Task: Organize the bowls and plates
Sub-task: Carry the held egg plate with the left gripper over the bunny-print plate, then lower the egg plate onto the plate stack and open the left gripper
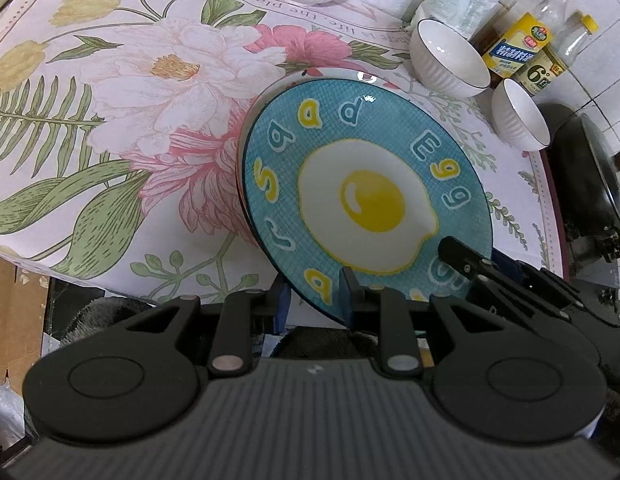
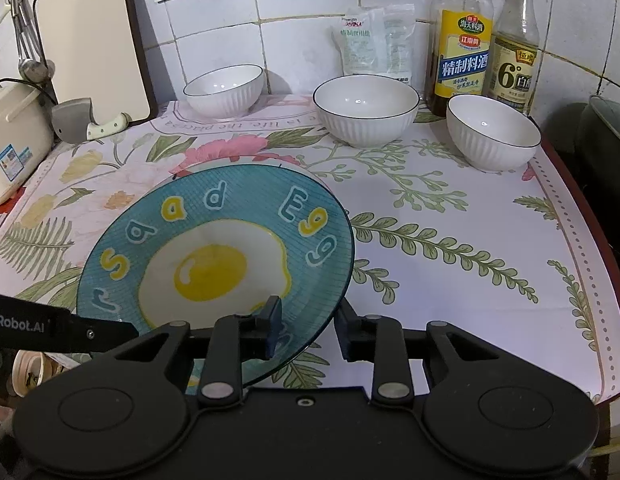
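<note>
A blue plate with a fried-egg picture is held tilted above the flowered tablecloth; it also shows in the right wrist view. A second plate's pale rim peeks out behind it. My left gripper straddles the plate's near rim, its jaws close on both sides of it. My right gripper straddles the rim further right, one finger over the plate, one beneath. Three white ribbed bowls stand at the back: left, middle, right.
Two bottles and a white packet stand against the tiled wall. A cleaver, cutting board and cream appliance sit at the left. A dark wok lies beyond the table's right edge.
</note>
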Demonstrator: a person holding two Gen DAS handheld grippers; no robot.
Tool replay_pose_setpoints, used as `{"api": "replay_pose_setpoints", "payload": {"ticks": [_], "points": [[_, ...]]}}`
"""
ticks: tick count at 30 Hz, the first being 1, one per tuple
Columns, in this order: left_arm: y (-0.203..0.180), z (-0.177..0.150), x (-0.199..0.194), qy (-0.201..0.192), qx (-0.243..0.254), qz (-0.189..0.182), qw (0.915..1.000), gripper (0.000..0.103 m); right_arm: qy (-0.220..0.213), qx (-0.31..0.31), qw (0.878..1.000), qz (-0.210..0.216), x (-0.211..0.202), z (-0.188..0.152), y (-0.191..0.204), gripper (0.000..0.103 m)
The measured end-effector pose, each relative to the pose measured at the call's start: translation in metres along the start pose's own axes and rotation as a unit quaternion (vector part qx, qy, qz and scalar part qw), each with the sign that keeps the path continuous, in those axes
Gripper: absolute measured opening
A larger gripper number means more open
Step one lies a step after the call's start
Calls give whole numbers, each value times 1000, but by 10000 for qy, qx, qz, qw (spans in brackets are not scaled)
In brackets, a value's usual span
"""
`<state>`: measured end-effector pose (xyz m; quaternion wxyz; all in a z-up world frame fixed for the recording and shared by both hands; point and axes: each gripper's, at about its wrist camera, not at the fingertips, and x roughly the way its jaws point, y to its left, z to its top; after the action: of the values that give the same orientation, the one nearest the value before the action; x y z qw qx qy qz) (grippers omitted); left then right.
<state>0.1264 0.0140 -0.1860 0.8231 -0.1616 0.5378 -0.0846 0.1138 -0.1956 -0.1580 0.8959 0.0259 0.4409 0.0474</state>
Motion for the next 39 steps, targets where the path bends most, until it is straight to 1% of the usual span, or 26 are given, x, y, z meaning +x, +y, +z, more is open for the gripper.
{"api": "replay_pose_setpoints", "payload": {"ticks": [6, 8, 10, 15, 20, 21, 23, 24, 26, 30, 32, 36, 38, 39], "points": [[-4, -1, 0, -108, 112, 189, 9997, 25, -52, -160, 9998, -128, 5, 0, 4, 37], [-5, 0, 0, -136, 142, 252, 9995, 28, -73, -257, 9995, -196, 6, 0, 7, 38], [-5, 0, 1, -161, 165, 325, 9992, 28, -91, -329, 9991, -251, 7, 0, 9, 39], [-5, 1, -1, -205, 207, 511, 9983, 33, -84, -377, 9987, -323, 11, 1, 10, 41], [-10, 1, -22, -223, 459, 466, 9976, 33, -21, -334, 9989, -330, 5, 3, 8, 44], [-12, 1, -27, -234, 498, 438, 9975, 33, -30, -319, 9990, -318, 3, 3, 7, 45], [-15, 3, -36, -237, 566, 364, 9975, 35, -33, -265, 9992, -281, -5, 5, 4, 53], [-17, 3, -41, -238, 602, 325, 9974, 36, -18, -220, 9995, -247, -10, 7, 2, 55], [-21, 4, -49, -245, 650, 281, 9972, 42, -4, -97, 9998, -188, -20, 11, -3, 60], [-32, 7, -65, -240, 827, 228, 9960, 48, -74, -32, 9998, -206, -43, 19, -11, 66], [-41, 7, -73, -257, 984, 222, 9946, 51, -149, -78, 9995, -253, -55, 23, -14, 71], [-58, 6, -89, -319, 1263, 177, 9913, 54, -320, -178, 9989, -283, -83, 30, -20, 74], [-66, 6, -96, -367, 1383, 149, 9896, 58, -391, -211, 9986, -283, -94, 33, -24, 77], [-71, 6, -100, -397, 1459, 125, 9884, 58, -427, -226, 9984, -290, -99, 35, -25, 79]]}}
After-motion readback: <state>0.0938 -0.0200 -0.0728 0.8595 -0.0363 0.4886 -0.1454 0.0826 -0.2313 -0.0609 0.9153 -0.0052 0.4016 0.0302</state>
